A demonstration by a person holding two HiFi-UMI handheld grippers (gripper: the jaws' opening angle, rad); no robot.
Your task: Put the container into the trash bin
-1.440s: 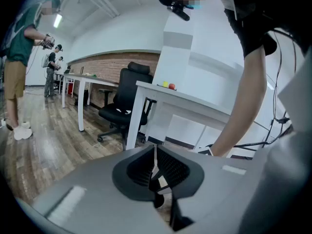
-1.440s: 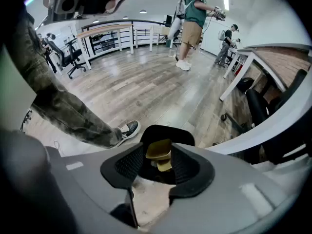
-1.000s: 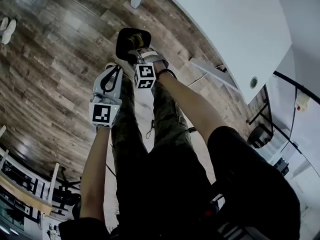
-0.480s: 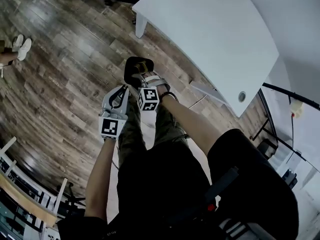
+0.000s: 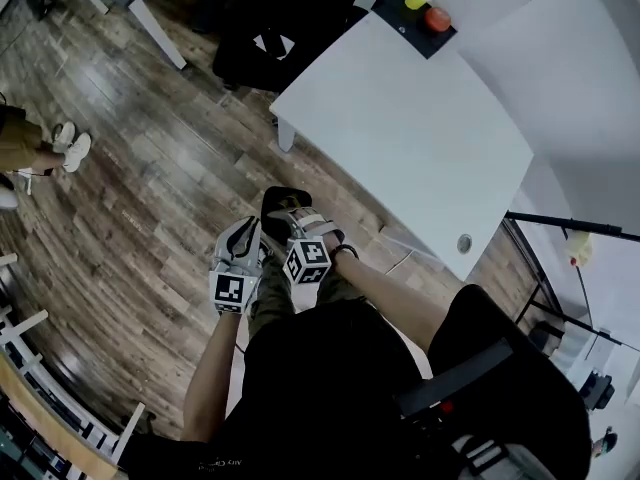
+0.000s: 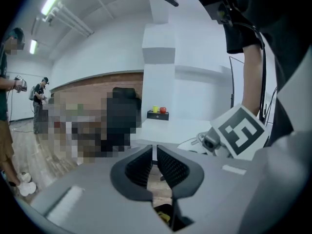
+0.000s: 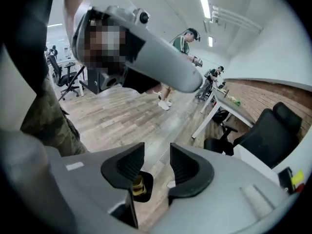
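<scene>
Gripping the container [image 5: 278,198], the right gripper [image 7: 157,161] holds it at its tip above the floor [image 5: 150,188]; left gripper [image 6: 155,152] (clenched, empty) sits alongside. No trash bin visible.

Person in a black top and camouflage trousers, with two grey grippers.

The top [image 5: 330,368] is black with short sleeves, and the trousers [image 7: 44,126] carry an olive-and-brown camouflage print. A dark band [image 5: 347,253] circles the right wrist. A grey bar [image 5: 455,380] with a small red spot shows against the black fabric. The left gripper [image 6: 155,162] and the right gripper [image 7: 157,167] share smooth light-grey shells and black jaws lined with finely ribbed pads. Each bears a white cube printed with black square markers: the left cube [image 5: 229,290] shows one face, the right cube [image 5: 308,261] two. Pale bands [image 5: 305,226] wrap the right gripper's shell just beyond its cube.
</scene>
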